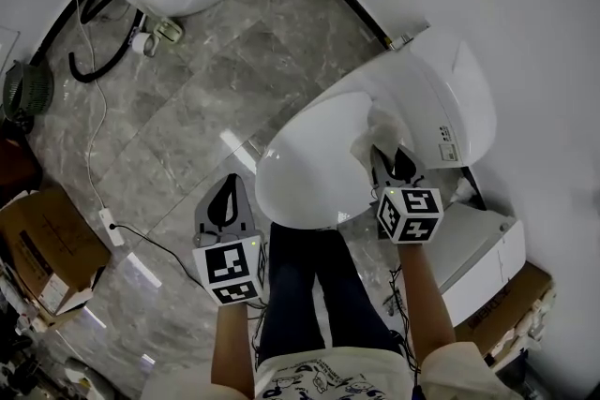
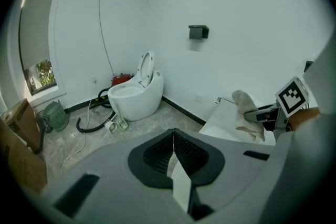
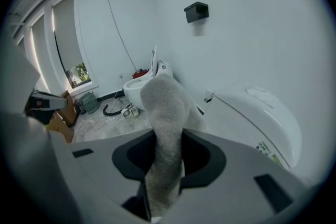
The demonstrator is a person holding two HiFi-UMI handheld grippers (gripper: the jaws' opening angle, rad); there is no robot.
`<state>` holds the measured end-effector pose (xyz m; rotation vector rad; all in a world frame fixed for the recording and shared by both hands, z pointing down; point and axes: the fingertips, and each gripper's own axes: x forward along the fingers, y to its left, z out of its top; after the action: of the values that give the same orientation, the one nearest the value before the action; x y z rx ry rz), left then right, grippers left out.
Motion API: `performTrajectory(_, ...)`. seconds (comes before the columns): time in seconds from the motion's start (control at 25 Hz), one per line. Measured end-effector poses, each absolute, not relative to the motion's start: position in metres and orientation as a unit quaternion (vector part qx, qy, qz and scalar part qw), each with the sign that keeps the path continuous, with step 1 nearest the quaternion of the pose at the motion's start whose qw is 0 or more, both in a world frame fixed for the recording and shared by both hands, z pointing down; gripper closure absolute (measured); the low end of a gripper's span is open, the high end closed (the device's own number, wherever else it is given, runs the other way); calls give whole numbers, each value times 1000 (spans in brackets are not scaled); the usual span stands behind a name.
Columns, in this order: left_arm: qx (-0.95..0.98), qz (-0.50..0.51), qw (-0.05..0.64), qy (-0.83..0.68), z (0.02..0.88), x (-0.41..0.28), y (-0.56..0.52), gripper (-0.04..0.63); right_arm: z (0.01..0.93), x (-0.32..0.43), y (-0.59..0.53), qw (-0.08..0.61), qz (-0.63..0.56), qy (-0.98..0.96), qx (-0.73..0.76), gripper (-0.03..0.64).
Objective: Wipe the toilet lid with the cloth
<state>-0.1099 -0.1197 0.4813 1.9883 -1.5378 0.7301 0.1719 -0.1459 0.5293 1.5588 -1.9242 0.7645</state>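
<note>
Your right gripper (image 1: 392, 166) is clamped on the cloth (image 1: 378, 134), which is bunched on the closed toilet lid (image 1: 305, 159). Your left gripper (image 1: 225, 197) hangs just left of the lid, jaws together, empty.

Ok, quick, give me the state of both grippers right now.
Left gripper: shut, holding nothing.
Right gripper: shut on the cloth.

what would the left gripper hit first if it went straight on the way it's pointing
Nothing close: the left gripper, jaws shut and empty, points over bare floor. It would probably reach the wall just right of the far toilet first; depth is hard to judge.
</note>
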Motion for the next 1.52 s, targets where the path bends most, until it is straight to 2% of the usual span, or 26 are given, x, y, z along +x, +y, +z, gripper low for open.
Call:
performTrajectory(0.56, 738, 283, 272, -549, 547, -90, -118, 586, 641, 217, -155, 348, 309, -680, 566, 511)
performTrajectory(1.0, 732, 292, 284, -546, 566, -83, -108, 586, 718, 246, -176, 408, 348, -633, 559, 511)
performTrajectory(1.52, 725, 282, 307, -548, 575, -85, -94, 586, 735, 242, -196, 464, 359, -604, 540, 509)
